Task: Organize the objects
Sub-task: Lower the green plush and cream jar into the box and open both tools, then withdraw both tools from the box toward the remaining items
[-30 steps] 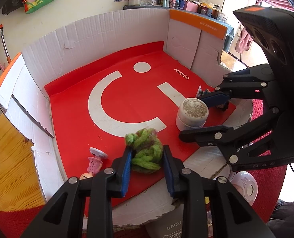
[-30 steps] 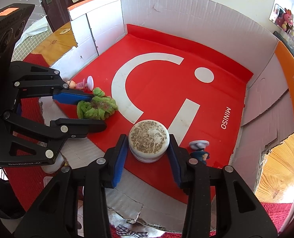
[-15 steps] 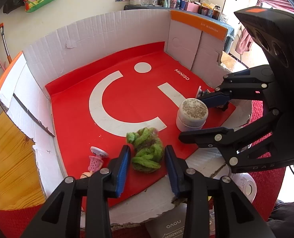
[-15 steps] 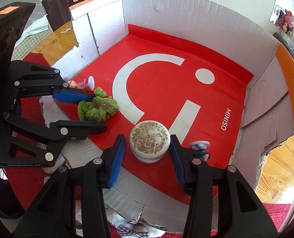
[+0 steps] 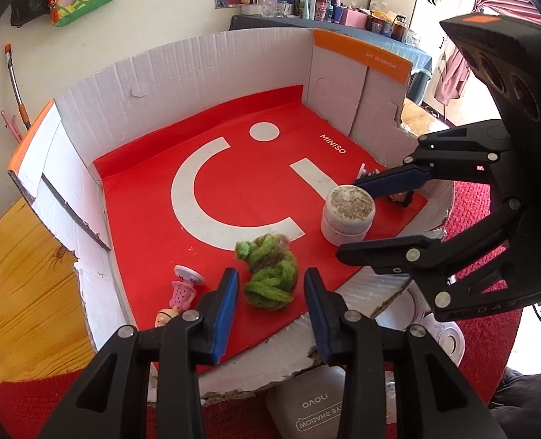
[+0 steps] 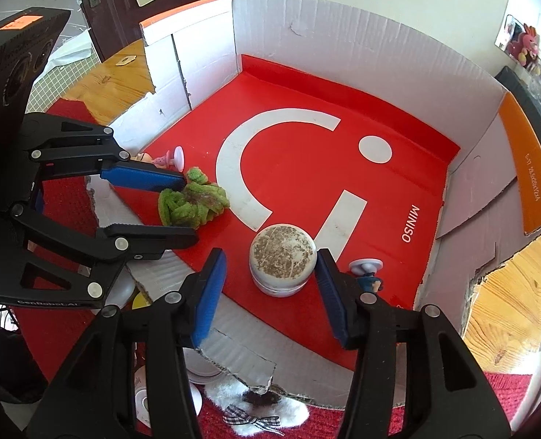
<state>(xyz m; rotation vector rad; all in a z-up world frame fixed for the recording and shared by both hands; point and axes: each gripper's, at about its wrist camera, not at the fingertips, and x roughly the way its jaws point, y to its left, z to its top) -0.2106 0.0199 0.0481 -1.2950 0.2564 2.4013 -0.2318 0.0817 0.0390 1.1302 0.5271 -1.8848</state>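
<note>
A green knitted bundle [image 5: 268,274] lies near the front edge of the red liner in a white cardboard box [image 5: 197,69]. My left gripper [image 5: 270,278] straddles it, open, with gaps on both sides of the bundle. To its right stands a round white jar with a speckled lid [image 5: 347,212]. My right gripper [image 6: 271,256] is around the jar [image 6: 281,259]; its jaws are opening and the pads stand off it. A pink figurine [image 5: 182,289] lies left of the bundle. A small blue figurine [image 6: 367,274] lies right of the jar.
The box walls rise on the left, far and right sides; the front wall is torn low. Below the front edge lie a grey case [image 5: 307,409], white round containers [image 5: 449,340] and a fluffy white item with a bow [image 6: 256,409]. The box sits on a wooden table [image 5: 22,292] with a red cloth.
Both grippers have spread their jaws. The left one let go of the green bundle and the right one let go of the jar. Both objects rest on the liner.
</note>
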